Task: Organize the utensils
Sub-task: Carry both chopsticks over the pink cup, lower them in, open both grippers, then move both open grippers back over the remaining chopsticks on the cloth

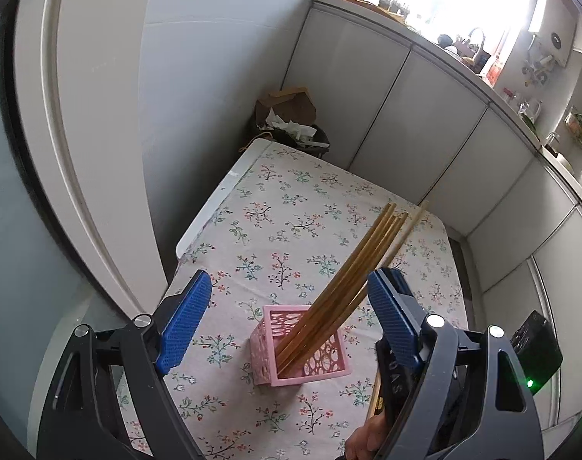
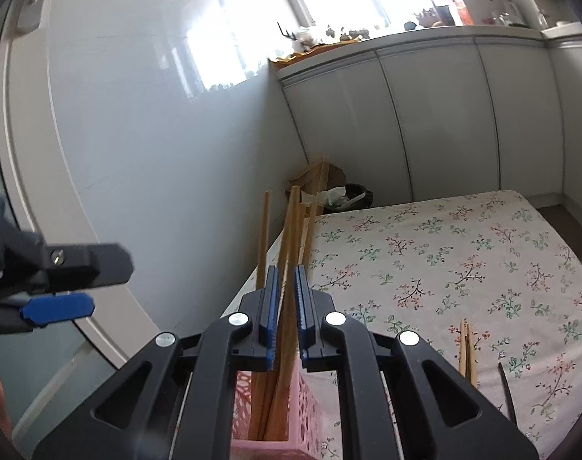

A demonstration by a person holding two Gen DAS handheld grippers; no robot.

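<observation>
A pink lattice basket [image 1: 302, 349] stands on the floral-cloth table [image 1: 275, 207] and holds several wooden chopsticks [image 1: 352, 268] that lean to the right. My left gripper [image 1: 289, 280] hovers above the basket, its blue pads wide apart and touching nothing. In the right wrist view my right gripper [image 2: 287, 272] is shut on one chopstick [image 2: 289, 230], whose lower end reaches down into the basket [image 2: 309, 402] among the others. One of the left gripper's fingers [image 2: 83, 264] shows at the left edge of that view.
Loose chopsticks [image 2: 467, 349] and a thin dark utensil [image 2: 506, 395] lie on the cloth to the right of the basket. A bin with a paper bag [image 1: 291, 122] stands past the table's far end. White cabinets [image 1: 406, 122] run behind, and a wall is on the left.
</observation>
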